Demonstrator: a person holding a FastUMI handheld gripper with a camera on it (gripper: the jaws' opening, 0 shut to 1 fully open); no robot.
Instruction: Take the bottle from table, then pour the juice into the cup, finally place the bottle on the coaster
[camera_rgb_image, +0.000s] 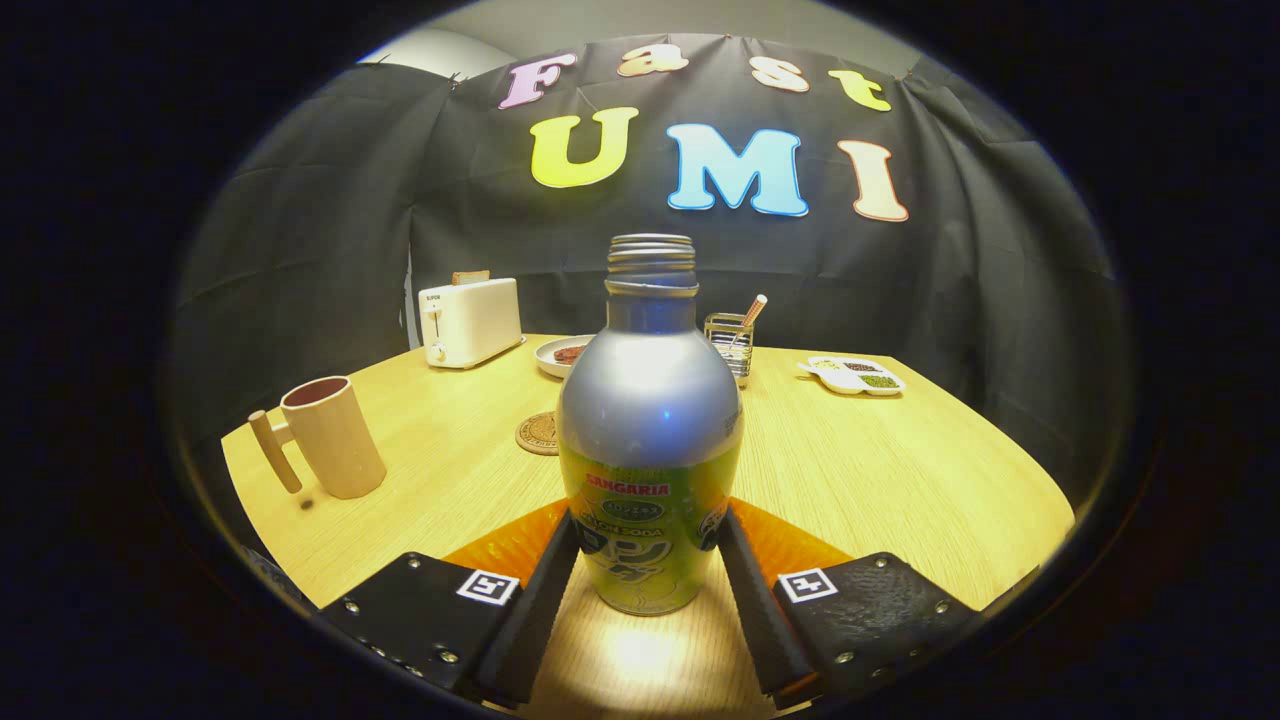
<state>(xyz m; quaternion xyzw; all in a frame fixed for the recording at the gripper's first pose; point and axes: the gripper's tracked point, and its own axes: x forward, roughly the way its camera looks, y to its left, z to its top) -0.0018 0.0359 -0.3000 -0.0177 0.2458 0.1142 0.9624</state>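
Uncapped bottle (650, 440) upright between the tongs (648, 545), both fingers against its sides.

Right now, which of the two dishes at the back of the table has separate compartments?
The white tray beyond the bottle, off to its right: divided sections. The round plate beside the toaster is undivided.

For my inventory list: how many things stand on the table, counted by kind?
Bottle, between the gripper fingers: 1
Cup: 1
Coaster: 1
Toaster: 1
Plate: 1
Divided snack dish: 1
Wire holder: 1
Total: 7
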